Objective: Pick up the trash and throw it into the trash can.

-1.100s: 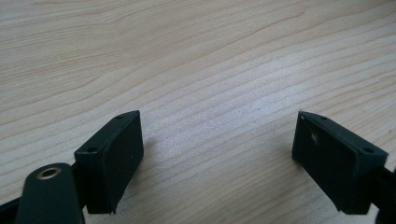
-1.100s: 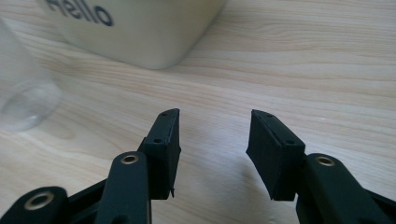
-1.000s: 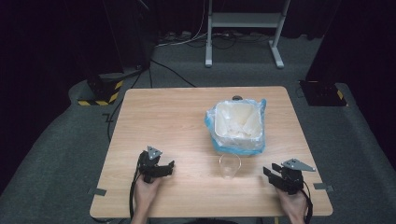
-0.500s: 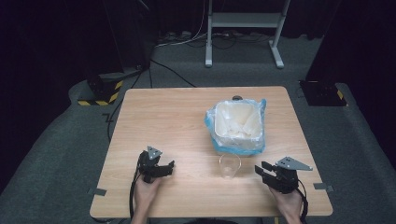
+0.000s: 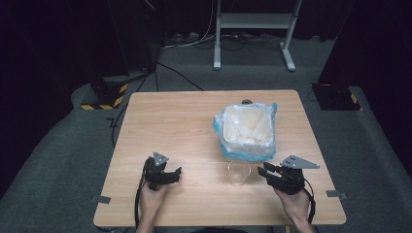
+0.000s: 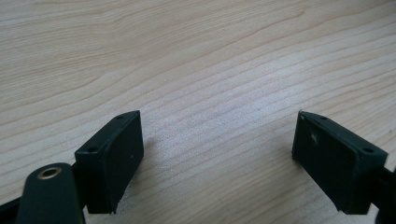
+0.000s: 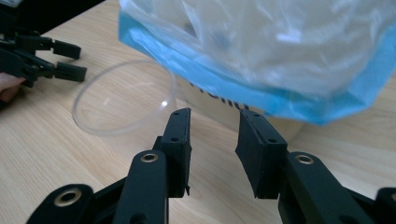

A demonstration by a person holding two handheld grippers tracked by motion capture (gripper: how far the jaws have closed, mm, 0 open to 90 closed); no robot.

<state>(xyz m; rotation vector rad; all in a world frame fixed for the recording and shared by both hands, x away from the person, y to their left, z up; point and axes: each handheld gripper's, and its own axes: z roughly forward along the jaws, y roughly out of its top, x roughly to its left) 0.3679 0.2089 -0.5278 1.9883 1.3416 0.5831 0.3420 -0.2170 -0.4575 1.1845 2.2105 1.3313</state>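
Resting near the front edge of the tabletop (image 5: pixel 194 121), both grippers are held low by the person's hands. The left gripper (image 5: pixel 176 173), at about 7 o'clock on the tabletop, has its jaws spread wide over bare wood and grasps nothing. The right gripper (image 5: pixel 264 172), at about 5 o'clock, has its jaws parted with an empty gap between them, and they point toward the clear plastic cup (image 5: pixel 238 171).

This cup stands upright with its mouth up, between the two grippers, and the right gripper is clearly the nearer one. In the right gripper view the cup rim (image 7: pixel 125 95) lies at about 11 o'clock from the jaws, so I judge that a reach must go a little to that side.

Farther away, just behind the cup at its 12 o'clock, stands a white bin (image 5: pixel 247 125) lined with a blue plastic bag (image 5: pixel 241 150), nearly touching the cup.
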